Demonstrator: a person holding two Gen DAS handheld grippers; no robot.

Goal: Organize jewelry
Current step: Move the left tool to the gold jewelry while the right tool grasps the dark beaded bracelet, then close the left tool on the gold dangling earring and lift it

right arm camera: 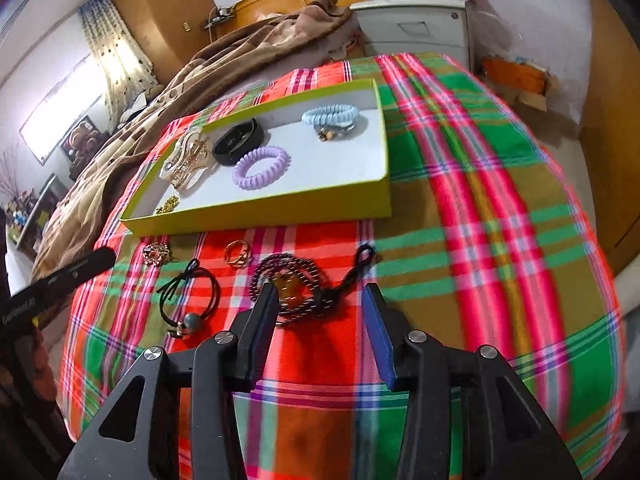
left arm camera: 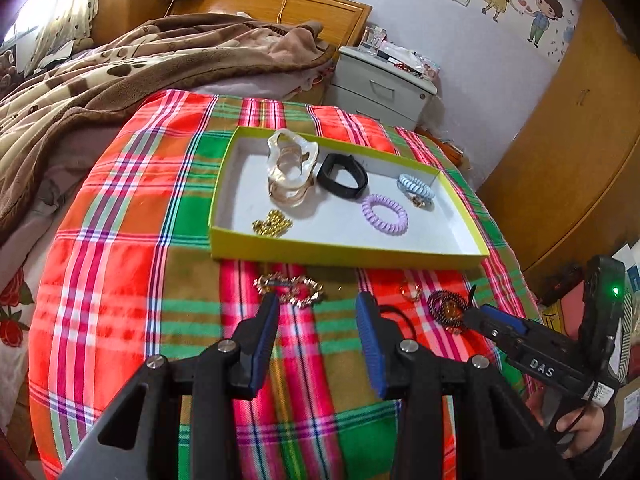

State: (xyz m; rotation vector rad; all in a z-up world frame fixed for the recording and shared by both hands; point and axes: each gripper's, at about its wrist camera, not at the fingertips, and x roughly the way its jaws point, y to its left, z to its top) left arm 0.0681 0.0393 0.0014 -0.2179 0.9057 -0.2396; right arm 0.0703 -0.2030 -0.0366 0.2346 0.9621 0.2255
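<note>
A yellow-green box [left arm camera: 344,250] [right arm camera: 280,210] lies on the plaid cloth. It holds a clear-and-gold hair claw [left arm camera: 290,166], a black band [left arm camera: 343,176], a purple coil tie [left arm camera: 385,214] [right arm camera: 261,167], a blue coil tie [left arm camera: 416,186] [right arm camera: 330,117] and a gold chain [left arm camera: 272,223]. In front of the box lie a gold chain bracelet [left arm camera: 296,287] [right arm camera: 156,254], a gold ring [right arm camera: 236,257], a dark bead necklace [right arm camera: 296,280] [left arm camera: 446,306] and a black hair tie [right arm camera: 192,296]. My left gripper [left arm camera: 318,300] is open just before the bracelet. My right gripper [right arm camera: 320,294] is open over the necklace.
A brown blanket [left arm camera: 120,64] covers the bed at the left. A grey nightstand [left arm camera: 384,84] stands behind the box. A wooden wardrobe [left arm camera: 568,152] is at the right. The right gripper's body [left arm camera: 540,356] shows in the left wrist view.
</note>
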